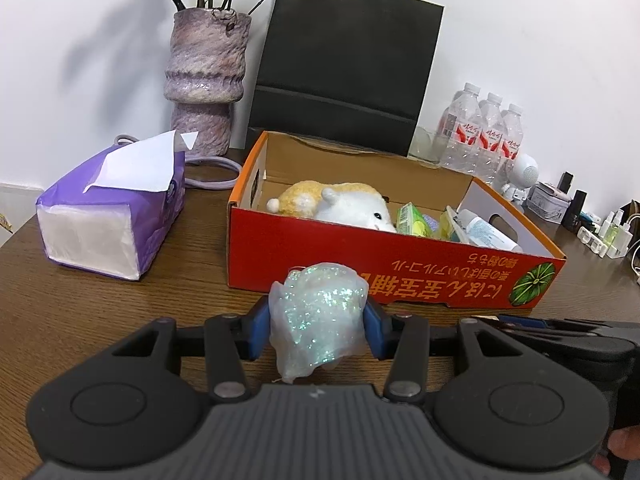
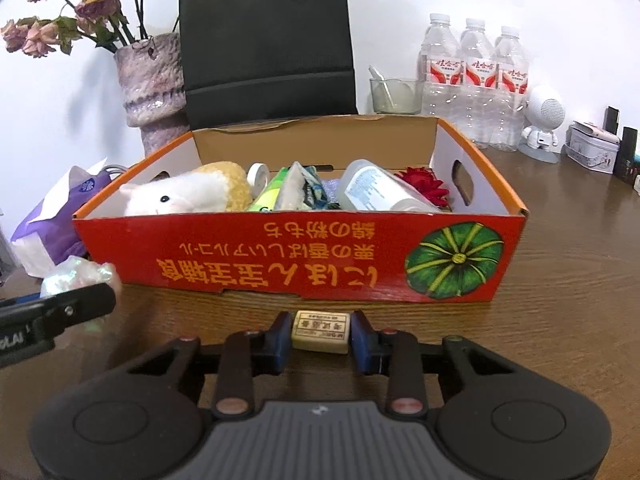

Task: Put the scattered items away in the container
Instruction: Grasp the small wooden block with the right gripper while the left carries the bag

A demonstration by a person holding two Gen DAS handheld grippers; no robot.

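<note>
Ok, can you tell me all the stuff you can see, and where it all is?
box: one, red with orange rim, middle of table
plush hamster: one, white and yellow, box's left end
white bottle: one, lying in box, right side
red flower: one, box's right end
green packets: a few, mid box
tissue pack: one, purple, left of box
vase: one, mauve, dried roses, behind tissues
paper bag: one, black, behind box
water bottles: three, clear, red labels, back right
glass cup: one, beside bottles
robot figure: one, white, far right
left hand-held gripper: shut on glittery wad
right hand-held gripper: shut on eraser, beige
</note>
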